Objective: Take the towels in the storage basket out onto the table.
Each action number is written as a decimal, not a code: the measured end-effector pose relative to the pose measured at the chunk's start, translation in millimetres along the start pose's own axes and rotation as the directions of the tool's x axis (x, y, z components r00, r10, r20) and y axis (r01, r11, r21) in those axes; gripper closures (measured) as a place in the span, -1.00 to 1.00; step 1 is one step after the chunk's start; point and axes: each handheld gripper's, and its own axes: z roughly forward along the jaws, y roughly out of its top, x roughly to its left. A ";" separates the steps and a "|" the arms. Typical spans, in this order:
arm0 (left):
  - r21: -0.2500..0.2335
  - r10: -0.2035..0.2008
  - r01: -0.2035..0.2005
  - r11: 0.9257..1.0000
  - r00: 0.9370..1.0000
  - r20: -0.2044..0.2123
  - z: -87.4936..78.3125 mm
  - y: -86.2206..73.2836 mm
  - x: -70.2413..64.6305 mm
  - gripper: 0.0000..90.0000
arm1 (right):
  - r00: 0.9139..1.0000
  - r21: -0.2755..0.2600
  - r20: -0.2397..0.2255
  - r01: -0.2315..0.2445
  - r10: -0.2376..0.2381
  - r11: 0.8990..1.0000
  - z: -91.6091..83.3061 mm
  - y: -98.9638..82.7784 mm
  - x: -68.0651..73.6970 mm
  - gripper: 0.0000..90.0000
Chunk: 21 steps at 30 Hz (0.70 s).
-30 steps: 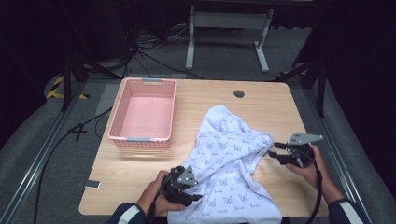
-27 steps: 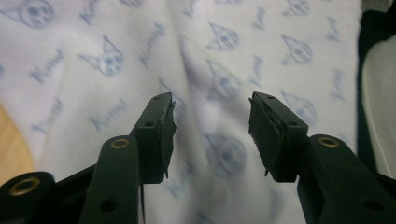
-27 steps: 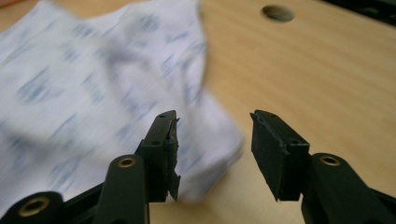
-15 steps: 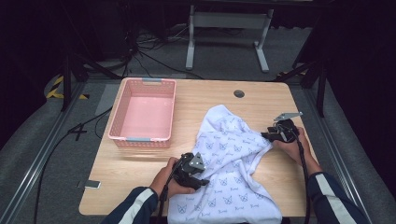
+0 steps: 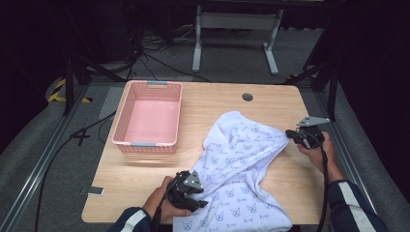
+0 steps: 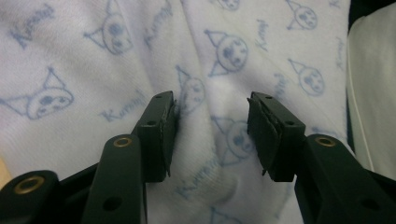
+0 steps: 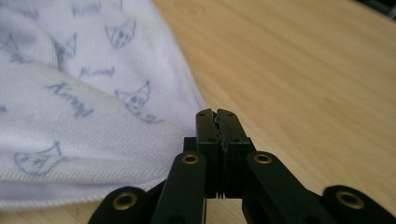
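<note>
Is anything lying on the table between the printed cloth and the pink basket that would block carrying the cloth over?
Nothing visible does. The strip of table between the cloth and the basket is bare wood, and the basket holds nothing. The left gripper is open around a fold of cloth; the right gripper is shut at its edge.

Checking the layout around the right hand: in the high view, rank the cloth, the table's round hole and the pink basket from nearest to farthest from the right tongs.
1. Cloth: right at the right tongs, its edge drawn to their tips.
2. Hole: farther back on the table, to their left.
3. Basket: farthest, across the table at its left side.
</note>
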 end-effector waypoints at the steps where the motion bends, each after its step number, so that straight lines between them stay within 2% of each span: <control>1: -0.002 -0.010 0.010 1.000 1.000 0.009 -0.1 -1.1 -4.0 0.14 | 1.000 -0.028 0.010 -0.012 0.012 1.000 -5.6 0.7 -1.1 0.97; 2: -0.002 -0.010 0.010 1.000 1.000 0.009 -0.1 -1.1 -4.0 0.14 | 1.000 -0.028 0.010 -0.012 0.012 1.000 -5.6 0.7 -1.1 0.97; 4: 0.013 -0.004 0.003 1.000 0.999 0.040 0.3 -1.0 -10.4 0.13 | 1.000 -0.070 -0.009 -0.029 0.028 0.997 -16.3 2.0 0.0 0.97; 5: 0.020 0.003 -0.004 1.000 0.997 0.071 1.2 -0.3 -13.1 0.12 | 0.999 -0.077 -0.024 -0.023 0.022 0.997 -19.8 2.4 2.6 0.97; 6: 0.027 0.009 -0.012 1.000 0.994 0.105 2.5 0.7 -16.3 0.10 | 0.998 -0.088 -0.064 -0.023 0.017 0.996 -22.6 1.9 5.7 0.97; 7: 0.032 0.028 -0.032 0.999 0.992 0.122 4.0 2.2 -19.8 0.08 | 0.989 -0.102 -0.151 -0.021 0.005 0.995 -25.2 1.0 9.7 0.96; 8: 0.046 0.037 -0.043 0.998 0.992 0.123 4.6 3.9 -23.7 0.06 | 0.979 -0.104 -0.204 0.004 -0.025 0.995 -27.6 0.0 16.4 0.96; 9: 0.044 0.056 -0.063 0.997 0.988 0.142 5.8 5.9 -24.5 0.04 | 0.976 -0.101 -0.208 0.037 -0.058 0.994 -29.9 -0.9 25.3 0.96; 10: 0.034 0.057 -0.063 0.997 0.986 0.154 6.3 7.5 -25.4 0.02 | 0.968 -0.109 -0.233 0.066 -0.090 0.992 -31.9 -1.8 35.1 0.96; 11: 0.025 0.068 -0.073 0.997 0.985 0.158 6.7 9.7 -24.5 0.02 | 0.954 -0.130 -0.272 0.090 -0.123 0.987 -34.9 -2.1 45.4 0.96; 12: 0.011 0.066 -0.069 0.998 0.988 0.143 4.5 13.1 -22.6 0.01 | 0.931 -0.161 -0.310 0.151 -0.195 0.975 -39.8 0.6 69.1 0.96; 13: -0.011 0.073 -0.072 0.997 0.989 0.129 2.0 15.4 -20.1 0.00 | 0.920 -0.169 -0.326 0.171 -0.219 0.971 -41.4 2.3 78.2 0.97; 15: -0.065 0.061 -0.056 0.996 0.995 0.076 -2.5 21.4 -15.2 0.00 | 0.879 -0.204 -0.400 0.191 -0.260 0.960 -44.0 5.7 101.0 0.97; 16: -0.065 0.061 -0.056 0.996 0.995 0.076 -2.5 21.4 -15.2 -0.03 | 0.879 -0.204 -0.400 0.191 -0.260 0.960 -44.0 5.7 101.0 0.97; 17: -0.085 0.060 -0.058 0.995 0.998 0.020 -4.5 26.3 -11.6 -0.03 | 0.859 -0.208 -0.419 0.223 -0.293 0.952 -44.6 6.7 113.2 0.97; 18: -0.097 0.050 -0.051 0.994 0.999 -0.017 -4.9 30.4 -7.8 -0.05 | 0.834 -0.200 -0.446 0.262 -0.326 0.944 -43.9 6.4 127.7 0.97; 19: -0.101 0.042 -0.046 0.994 0.998 -0.047 -4.2 34.1 -3.7 -0.04 | 0.814 -0.193 -0.468 0.285 -0.344 0.939 -43.0 4.8 138.0 0.97; 20: -0.108 0.041 -0.049 0.993 0.996 -0.077 -2.3 37.6 0.6 -0.04 | 0.798 -0.180 -0.484 0.311 -0.359 0.933 -41.7 2.8 146.6 0.96; 21: -0.113 0.043 -0.053 0.992 0.995 -0.092 0.0 39.4 4.4 -0.05 | 0.778 -0.162 -0.498 0.351 -0.384 0.922 -39.6 -0.3 154.7 0.96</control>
